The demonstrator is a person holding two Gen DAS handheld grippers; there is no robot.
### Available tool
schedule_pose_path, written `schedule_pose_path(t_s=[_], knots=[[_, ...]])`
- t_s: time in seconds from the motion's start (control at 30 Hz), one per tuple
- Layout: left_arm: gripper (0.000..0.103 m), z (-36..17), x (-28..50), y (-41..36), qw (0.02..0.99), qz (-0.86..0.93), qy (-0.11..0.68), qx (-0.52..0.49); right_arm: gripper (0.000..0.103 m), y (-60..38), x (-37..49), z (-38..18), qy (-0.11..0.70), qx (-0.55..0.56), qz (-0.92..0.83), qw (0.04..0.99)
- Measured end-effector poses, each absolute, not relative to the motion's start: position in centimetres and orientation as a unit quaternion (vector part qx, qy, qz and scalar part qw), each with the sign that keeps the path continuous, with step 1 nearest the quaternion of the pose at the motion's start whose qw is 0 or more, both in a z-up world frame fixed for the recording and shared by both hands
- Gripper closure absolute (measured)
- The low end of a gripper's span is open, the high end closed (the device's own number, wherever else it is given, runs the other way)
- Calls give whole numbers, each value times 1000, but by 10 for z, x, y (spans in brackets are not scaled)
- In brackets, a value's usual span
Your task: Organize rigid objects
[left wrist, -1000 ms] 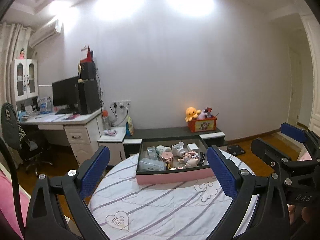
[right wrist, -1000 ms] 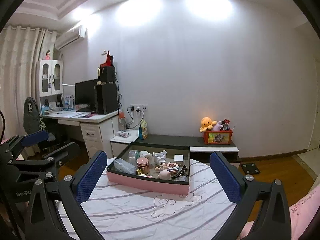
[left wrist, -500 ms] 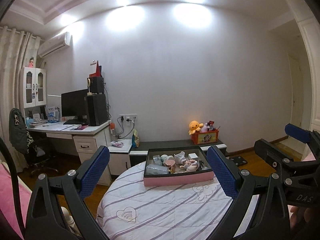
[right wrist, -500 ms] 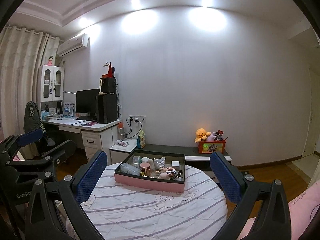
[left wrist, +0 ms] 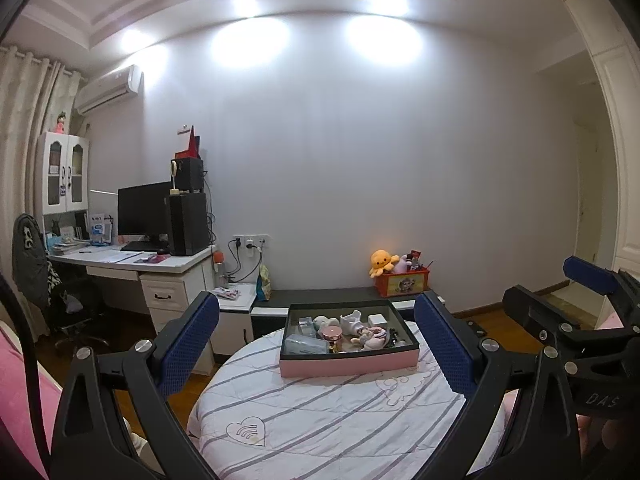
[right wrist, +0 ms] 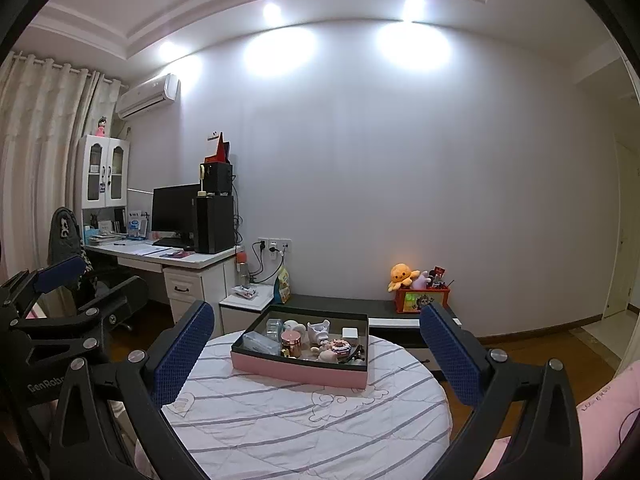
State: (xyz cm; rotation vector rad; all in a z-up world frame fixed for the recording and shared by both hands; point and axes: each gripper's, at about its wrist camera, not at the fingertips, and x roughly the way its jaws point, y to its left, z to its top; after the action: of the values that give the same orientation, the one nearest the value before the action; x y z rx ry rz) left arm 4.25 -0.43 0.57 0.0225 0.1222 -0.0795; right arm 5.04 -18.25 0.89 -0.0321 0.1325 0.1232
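Observation:
A pink box with a dark rim (left wrist: pixel 348 363) (right wrist: pixel 300 372) sits at the far side of a round table with a striped white cloth (left wrist: pixel 320 420) (right wrist: pixel 304 420). It holds several small items: a clear case (left wrist: pixel 304 345), a rose-gold jar (right wrist: pixel 291 340), a white ceramic piece (right wrist: pixel 319 330) and a small white cube (right wrist: pixel 349 333). My left gripper (left wrist: pixel 316 344) is open and empty, held well back from the box. My right gripper (right wrist: pixel 316 354) is open and empty too, also well back. Each gripper shows at the edge of the other's view.
A desk with monitor and speakers (left wrist: pixel 160 224) stands at the left wall, with a chair (left wrist: pixel 36 264) beside it. A low dark bench (left wrist: pixel 340 294) behind the table carries a red toy box with plush toys (left wrist: pixel 400 276). Wood floor lies around the table.
Both grippers have pulled back and up from the table; the box and table look smaller and farther. Both stay open.

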Motion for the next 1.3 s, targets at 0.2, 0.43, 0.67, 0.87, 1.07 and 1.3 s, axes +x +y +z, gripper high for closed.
schedule_pose_path(t_s=[0.2,0.43,0.67,0.87,1.07,1.3], knots=[[3,4,39,-5,998,-33,58,16,0,-183,48,10,68,-17,61,996],[3,4,39,-6,998,-28,58,17,0,-183,48,9,71,-18,60,996],[2,5,39,-9,998,-23,55,21,0,-182,49,9,72,-19,59,995],[2,6,40,-12,998,-19,54,24,0,-182,51,10,71,-20,59,996],[2,6,40,-14,998,-17,52,24,0,-181,50,10,71,-20,58,996],[1,6,39,-13,998,-15,50,22,0,-181,51,10,71,-21,57,996]])
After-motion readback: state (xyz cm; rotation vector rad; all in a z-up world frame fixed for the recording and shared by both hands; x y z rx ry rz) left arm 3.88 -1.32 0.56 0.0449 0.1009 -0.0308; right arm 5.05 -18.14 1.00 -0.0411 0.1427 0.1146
